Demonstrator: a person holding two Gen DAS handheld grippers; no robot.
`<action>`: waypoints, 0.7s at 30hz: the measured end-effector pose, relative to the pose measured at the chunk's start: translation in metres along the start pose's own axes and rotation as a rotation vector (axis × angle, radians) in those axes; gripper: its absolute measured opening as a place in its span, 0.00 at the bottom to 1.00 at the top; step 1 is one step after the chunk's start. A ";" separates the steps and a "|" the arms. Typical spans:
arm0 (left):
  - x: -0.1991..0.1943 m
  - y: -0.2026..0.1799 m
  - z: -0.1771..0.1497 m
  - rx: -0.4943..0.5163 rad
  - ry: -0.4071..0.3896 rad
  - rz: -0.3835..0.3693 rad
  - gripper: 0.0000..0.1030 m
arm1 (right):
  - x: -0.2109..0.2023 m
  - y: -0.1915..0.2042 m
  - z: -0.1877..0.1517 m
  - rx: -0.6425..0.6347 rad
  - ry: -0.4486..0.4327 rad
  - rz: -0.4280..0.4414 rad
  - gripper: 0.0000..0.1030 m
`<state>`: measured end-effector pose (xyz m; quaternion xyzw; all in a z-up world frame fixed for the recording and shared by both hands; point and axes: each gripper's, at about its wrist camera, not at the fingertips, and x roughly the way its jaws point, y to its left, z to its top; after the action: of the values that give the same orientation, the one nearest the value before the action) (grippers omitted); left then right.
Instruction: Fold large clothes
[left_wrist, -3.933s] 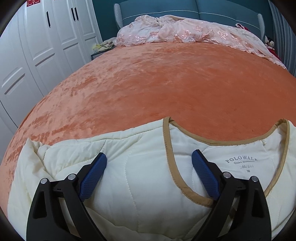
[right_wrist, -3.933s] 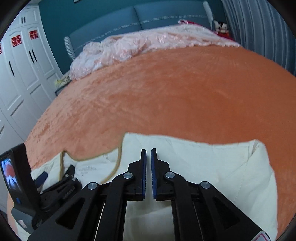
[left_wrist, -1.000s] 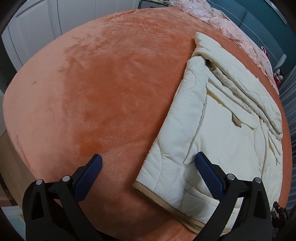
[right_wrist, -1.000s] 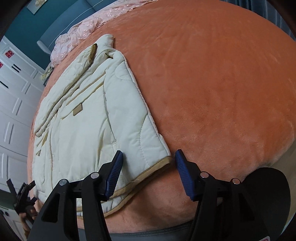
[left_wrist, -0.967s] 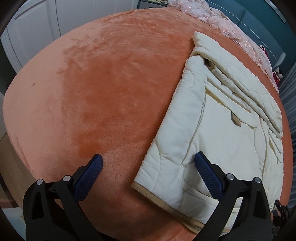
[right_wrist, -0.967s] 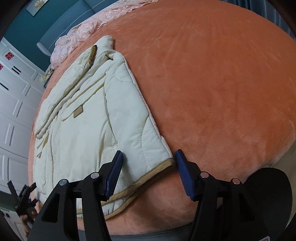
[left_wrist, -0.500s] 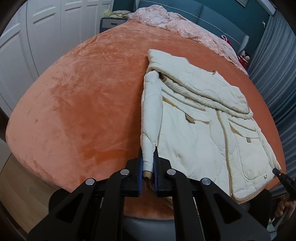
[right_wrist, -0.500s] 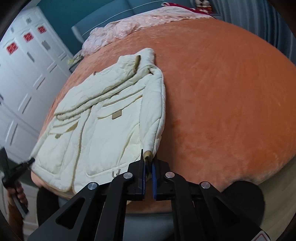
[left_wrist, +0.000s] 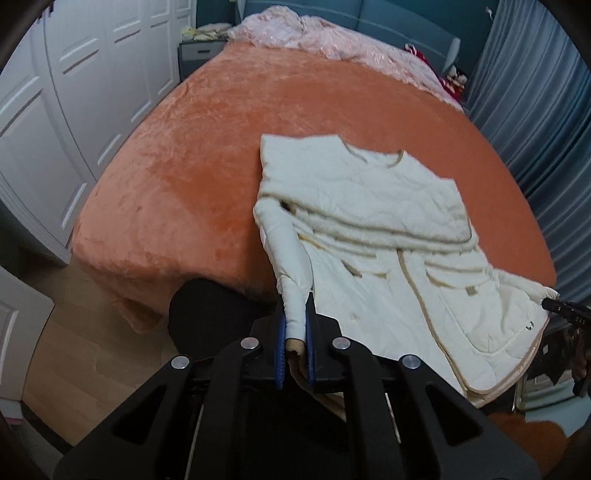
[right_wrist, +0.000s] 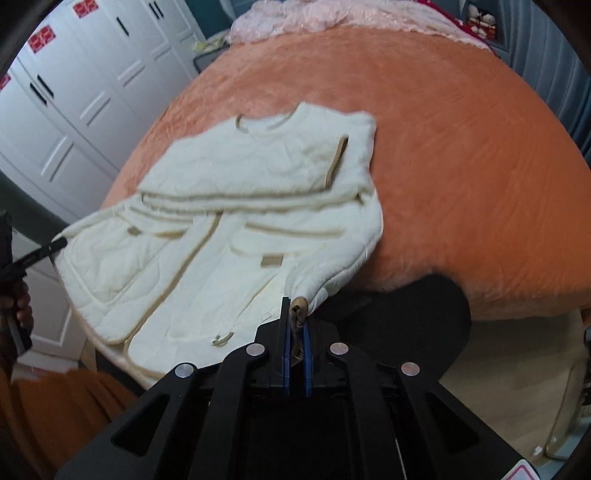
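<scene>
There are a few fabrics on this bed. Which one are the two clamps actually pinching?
The cream quilted jacket with tan trim. Both the left gripper and right gripper clamp its bottom corners. The pink lacy cover and orange bedspread lie untouched.

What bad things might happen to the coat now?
The left gripper and right gripper each pinch only a thin bit of the jacket hem, so the padded fabric might slip out. The lifted hem hangs past the bed edge, so it could drag off. The folded sleeves may slide apart.
</scene>
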<state>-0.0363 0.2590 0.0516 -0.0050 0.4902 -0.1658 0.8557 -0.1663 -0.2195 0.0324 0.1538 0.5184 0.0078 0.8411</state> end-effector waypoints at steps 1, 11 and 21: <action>-0.002 0.000 0.012 -0.008 -0.046 0.004 0.07 | -0.003 -0.007 0.019 0.023 -0.059 0.006 0.04; 0.097 -0.022 0.151 -0.016 -0.241 0.135 0.09 | 0.078 -0.049 0.177 0.158 -0.330 -0.048 0.04; 0.241 -0.041 0.199 0.056 -0.186 0.435 0.31 | 0.199 -0.074 0.230 0.285 -0.276 -0.157 0.07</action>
<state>0.2313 0.1206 -0.0395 0.1092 0.3941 0.0103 0.9125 0.1158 -0.3129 -0.0652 0.2300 0.4047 -0.1523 0.8719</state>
